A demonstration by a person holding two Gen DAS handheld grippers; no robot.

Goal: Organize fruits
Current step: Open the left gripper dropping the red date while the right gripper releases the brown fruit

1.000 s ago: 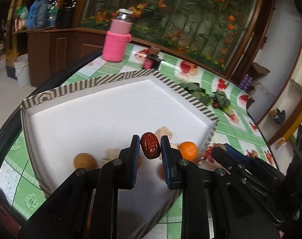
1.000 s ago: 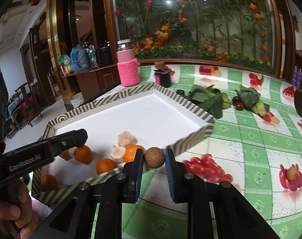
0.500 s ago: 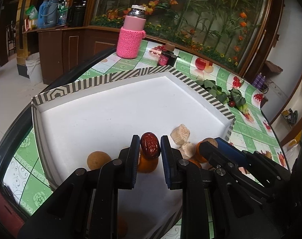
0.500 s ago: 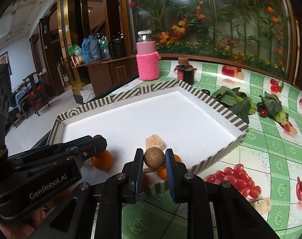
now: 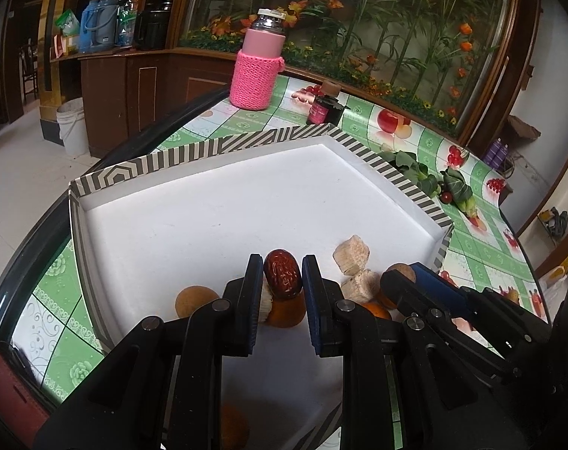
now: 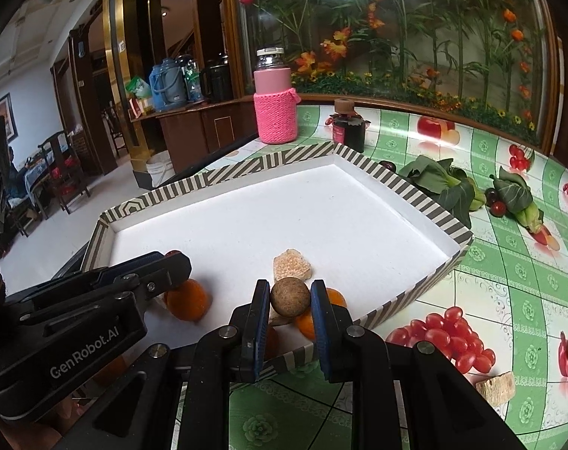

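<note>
here, in the left wrist view, a wrinkled dark red date [image 5: 283, 273] is pinched between the closed pads of the left gripper [image 5: 283, 276], held above the near end of the striped tray [image 5: 194, 152]. it is judged to be kept aloft so that it can be set down among the fruit already gathered in that end. beneath it an orange fruit [image 5: 284, 313] lies on the tray floor, a round tan fruit [image 5: 196, 300] lies to its left, and two pale, rough cubes [image 5: 351, 255] lie to its right. the date looks glossy, oval and creased.

in the right wrist view, a round brown, matte fruit [image 6: 289, 296] is clamped between the closed pads of the right gripper [image 6: 289, 298], just over the tray's near rim [image 6: 411, 300]. it is judged to be brought there for the same reason, to join the others. an orange [image 6: 188, 300] rests inside the tray beside the left tool, and a pale cube [image 6: 291, 266] lies just beyond the held fruit. another pale cube [image 6: 496, 388] is left outside the tray on the green cloth [image 6: 509, 262], not yet collected.
</note>
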